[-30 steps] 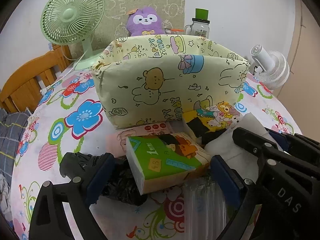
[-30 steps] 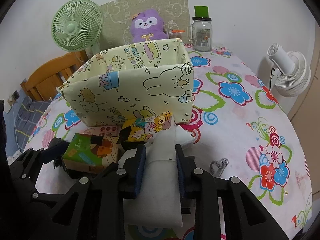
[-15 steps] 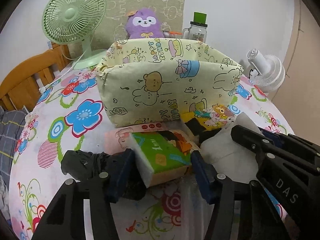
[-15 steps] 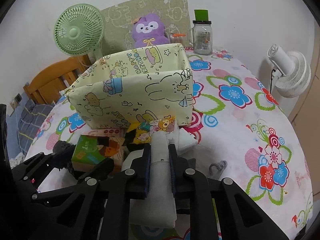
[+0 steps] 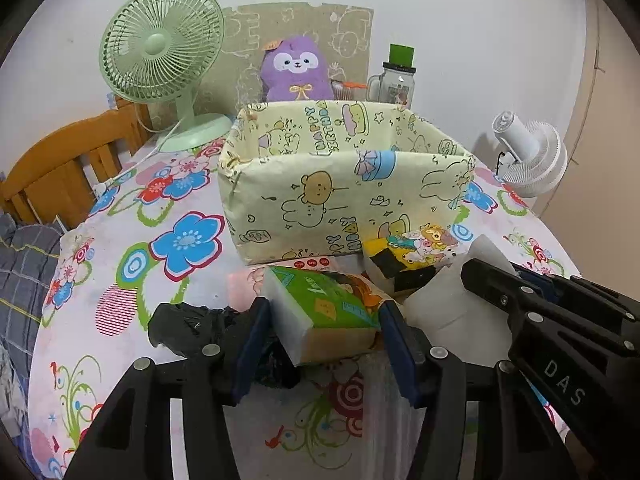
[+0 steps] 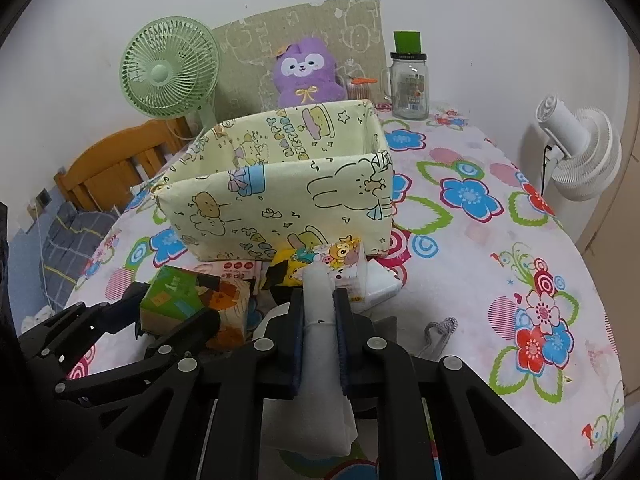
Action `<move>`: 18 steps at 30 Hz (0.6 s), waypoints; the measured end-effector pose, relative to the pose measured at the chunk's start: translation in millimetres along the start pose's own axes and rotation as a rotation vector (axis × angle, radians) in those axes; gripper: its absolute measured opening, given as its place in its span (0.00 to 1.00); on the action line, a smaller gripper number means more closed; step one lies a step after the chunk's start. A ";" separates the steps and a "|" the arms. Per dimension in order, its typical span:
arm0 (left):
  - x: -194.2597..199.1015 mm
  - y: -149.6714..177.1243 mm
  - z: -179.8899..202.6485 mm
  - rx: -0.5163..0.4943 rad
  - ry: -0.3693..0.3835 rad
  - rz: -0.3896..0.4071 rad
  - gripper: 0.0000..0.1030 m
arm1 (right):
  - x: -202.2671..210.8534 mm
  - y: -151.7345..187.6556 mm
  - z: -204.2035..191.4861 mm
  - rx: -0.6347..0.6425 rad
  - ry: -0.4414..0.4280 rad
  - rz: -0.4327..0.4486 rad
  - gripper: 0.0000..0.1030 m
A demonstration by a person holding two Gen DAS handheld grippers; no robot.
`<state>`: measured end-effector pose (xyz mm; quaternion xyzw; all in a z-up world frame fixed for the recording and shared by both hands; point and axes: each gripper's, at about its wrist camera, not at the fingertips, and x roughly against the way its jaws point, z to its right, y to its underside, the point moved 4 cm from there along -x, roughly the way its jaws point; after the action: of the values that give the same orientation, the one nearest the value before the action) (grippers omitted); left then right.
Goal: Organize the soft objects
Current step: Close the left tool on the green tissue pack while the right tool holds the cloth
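Green tissue pack (image 5: 328, 300); yellow cartoon-print box (image 5: 344, 196).

White wall (image 6: 480, 8) — wooden chair (image 5: 60, 176) beside table (image 6: 500, 248).

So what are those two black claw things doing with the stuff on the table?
A person is tidying soft things. The left gripper is clamped on a green tissue pack, and the right gripper squeezes a white pack. The yellow cartoon box stands just behind them; its floor is hidden. More packs lie in front of it.
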<state>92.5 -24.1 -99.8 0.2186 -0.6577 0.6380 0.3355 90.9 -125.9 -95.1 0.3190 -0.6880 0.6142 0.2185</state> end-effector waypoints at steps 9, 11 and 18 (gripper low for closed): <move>15.6 -6.5 2.0 -0.003 0.002 0.036 0.56 | 17.5 -7.2 -3.2 0.009 -0.001 0.039 0.15; 19.3 -8.0 3.0 -0.004 0.002 0.041 0.56 | 21.1 -9.0 -3.4 0.010 -0.002 0.045 0.15; 33.3 -16.6 0.9 0.009 0.007 0.061 0.55 | 32.9 -16.4 -5.7 0.025 -0.004 0.062 0.15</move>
<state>81.6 -21.9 -64.3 0.1977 -0.6602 0.6515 0.3171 78.9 -126.5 -59.8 0.3014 -0.6903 0.6285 0.1942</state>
